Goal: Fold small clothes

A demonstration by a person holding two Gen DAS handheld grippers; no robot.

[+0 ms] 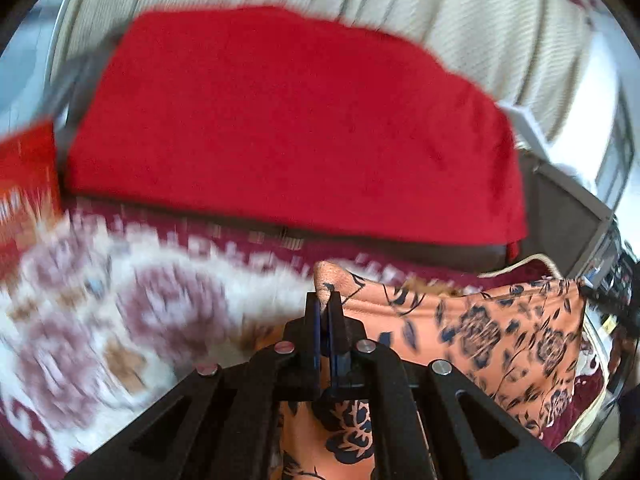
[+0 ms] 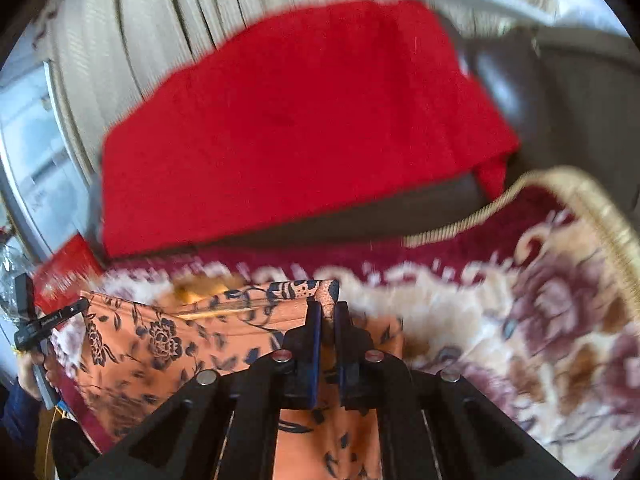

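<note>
Over flowery rug [image 1: 120,312], I'm pinching orange cloth [image 1: 500,332] w/ left tongs [image 1: 324,300] & right tongs [image 2: 325,312]; fold just starting, most left.

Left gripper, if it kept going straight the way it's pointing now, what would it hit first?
The left gripper is shut on the orange floral cloth, whose pinched corner sits right at its tips. Past that, the patterned rug probably comes next, then the red cushion; depth is unclear.

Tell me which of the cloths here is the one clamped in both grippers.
The orange floral cloth: the left gripper and right gripper each pinch a corner. The red cloth lies untouched behind it.
</note>
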